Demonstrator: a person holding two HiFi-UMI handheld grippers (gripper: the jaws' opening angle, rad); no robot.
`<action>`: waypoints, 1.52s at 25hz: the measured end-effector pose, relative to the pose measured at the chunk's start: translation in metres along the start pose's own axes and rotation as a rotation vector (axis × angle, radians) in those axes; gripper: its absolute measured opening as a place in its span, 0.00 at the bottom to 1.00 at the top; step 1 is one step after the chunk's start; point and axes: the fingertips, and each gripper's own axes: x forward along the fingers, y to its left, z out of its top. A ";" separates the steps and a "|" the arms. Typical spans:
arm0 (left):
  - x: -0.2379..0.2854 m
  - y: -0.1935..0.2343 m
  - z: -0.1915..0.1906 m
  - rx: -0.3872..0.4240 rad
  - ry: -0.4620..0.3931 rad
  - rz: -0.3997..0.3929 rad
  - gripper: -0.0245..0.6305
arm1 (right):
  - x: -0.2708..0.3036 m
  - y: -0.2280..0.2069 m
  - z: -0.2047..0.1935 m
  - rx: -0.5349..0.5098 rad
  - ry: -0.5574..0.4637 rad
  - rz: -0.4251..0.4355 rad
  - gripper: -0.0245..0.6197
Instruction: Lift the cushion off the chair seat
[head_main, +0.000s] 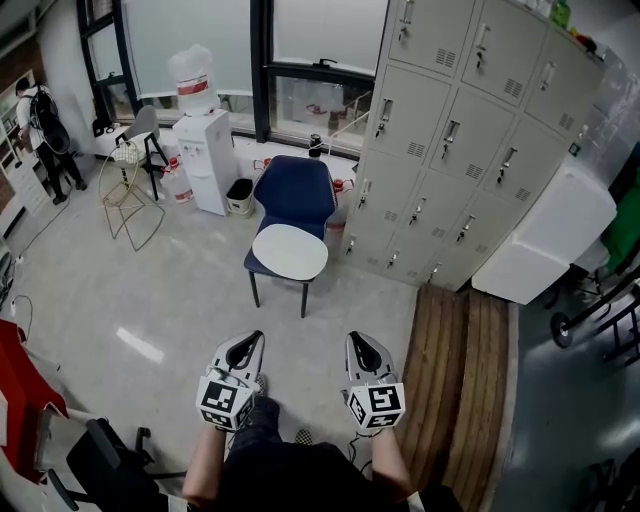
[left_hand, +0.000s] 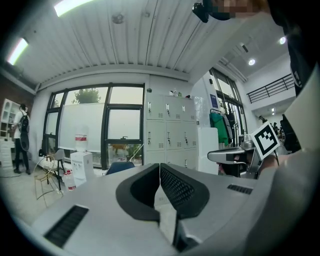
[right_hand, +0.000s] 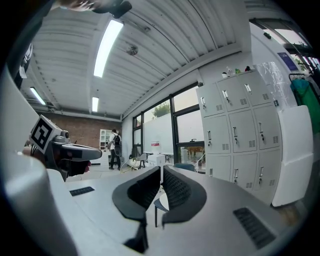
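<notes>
Since the cushion (head_main: 290, 252) is a flat white round pad lying on the seat of the blue chair (head_main: 296, 190), well apart from you across open floor (head_main: 170, 290), most of the trouble I'd expect comes at the grab itself.

It looks thin and sits right out to the seat's front edge. If you bite too deep you'll probably pinch the seat along with it and drag or tip the whole chair, which looks pretty light on those thin legs and that shiny floor. Grab just one edge and my guess is it droops and slides out.

Both claws are shut with nothing in them: left claw (head_main: 247, 345) and right claw (head_main: 358, 345), held close in front of you. So open them before you get there, or you'll just shove the pad toward the backrest.

Also watch your right side. The lockers (head_main: 470, 120) stand just beside the chair, so a wide swing could clip them.
</notes>
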 end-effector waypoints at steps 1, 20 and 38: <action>0.005 0.005 -0.001 -0.001 0.002 -0.001 0.07 | 0.007 -0.001 -0.001 0.000 0.003 -0.001 0.09; 0.159 0.192 0.026 -0.005 -0.005 -0.084 0.07 | 0.222 -0.018 0.026 0.005 0.026 -0.096 0.09; 0.250 0.334 0.015 -0.067 -0.019 -0.163 0.07 | 0.355 -0.008 0.027 -0.012 0.100 -0.200 0.09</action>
